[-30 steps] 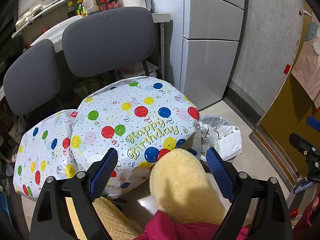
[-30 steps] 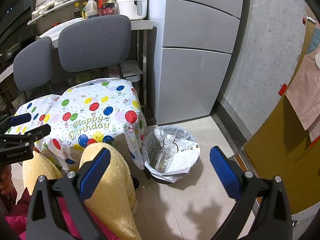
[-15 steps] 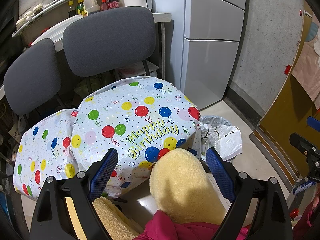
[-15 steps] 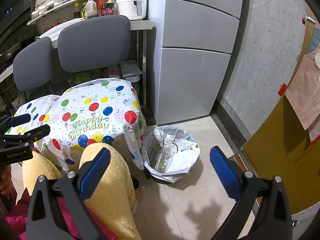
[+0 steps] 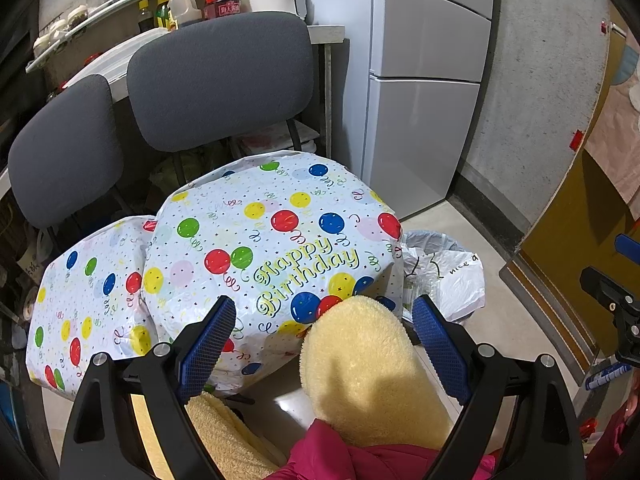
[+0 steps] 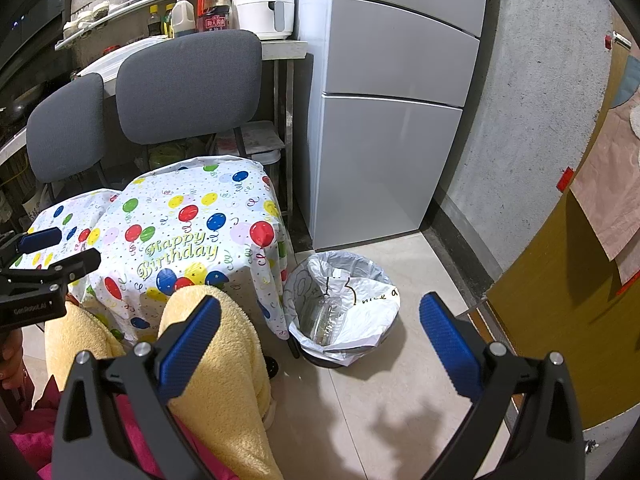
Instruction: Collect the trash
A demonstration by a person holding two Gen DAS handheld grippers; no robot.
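Observation:
A small bin lined with a white plastic bag (image 6: 344, 316) stands on the floor right of the covered chair, and a clear plastic bottle (image 6: 326, 318) lies inside it. In the left wrist view the same bin (image 5: 444, 272) peeks out behind the cover. My right gripper (image 6: 320, 344) hangs open above and in front of the bin, with nothing between its blue pads. My left gripper (image 5: 324, 340) is open too, held over a person's yellow-clad knee (image 5: 360, 360) with nothing in it. No loose trash shows on the covers.
Two grey chairs carry balloon-print "Happy Birthday" covers (image 5: 272, 248) (image 6: 184, 232). A grey fridge (image 6: 384, 120) stands behind the bin, with a concrete wall and a yellow door (image 6: 560, 280) to the right. Shelves with bottles and a white air fryer (image 6: 264, 0) are at the back.

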